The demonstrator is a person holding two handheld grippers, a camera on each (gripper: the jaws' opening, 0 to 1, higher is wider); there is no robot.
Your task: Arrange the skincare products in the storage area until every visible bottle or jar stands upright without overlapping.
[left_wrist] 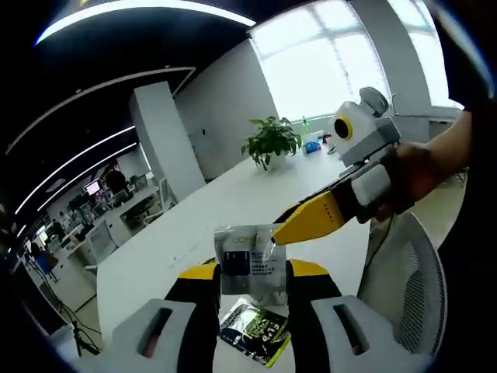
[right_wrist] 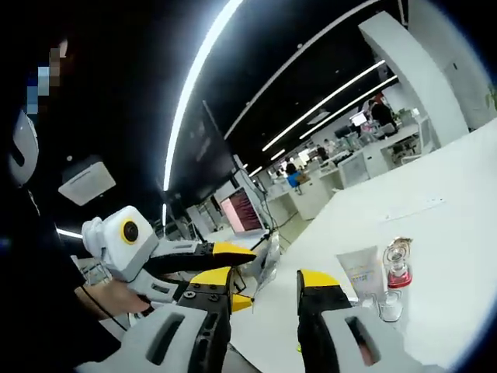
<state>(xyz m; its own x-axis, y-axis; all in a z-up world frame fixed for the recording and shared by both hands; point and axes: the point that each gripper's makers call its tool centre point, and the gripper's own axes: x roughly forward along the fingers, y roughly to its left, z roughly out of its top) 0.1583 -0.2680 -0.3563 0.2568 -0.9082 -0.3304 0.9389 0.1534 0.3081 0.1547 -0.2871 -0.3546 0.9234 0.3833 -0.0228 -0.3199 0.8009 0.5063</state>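
mid-air, left tool (left_wrist: 252,273) pinches a crinkly clear sachet (left_wrist: 250,259); right tool (right_wrist: 264,289) open.

White table (right_wrist: 458,202) bears tube (right_wrist: 361,273), pump bottle (right_wrist: 396,280), plant (left_wrist: 270,141)

Both views ride close above the white table (left_wrist: 233,202), facing each other and sharing the opposite gripper.

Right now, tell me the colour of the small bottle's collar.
Red, on the small bottle; right gripper view shows it best.
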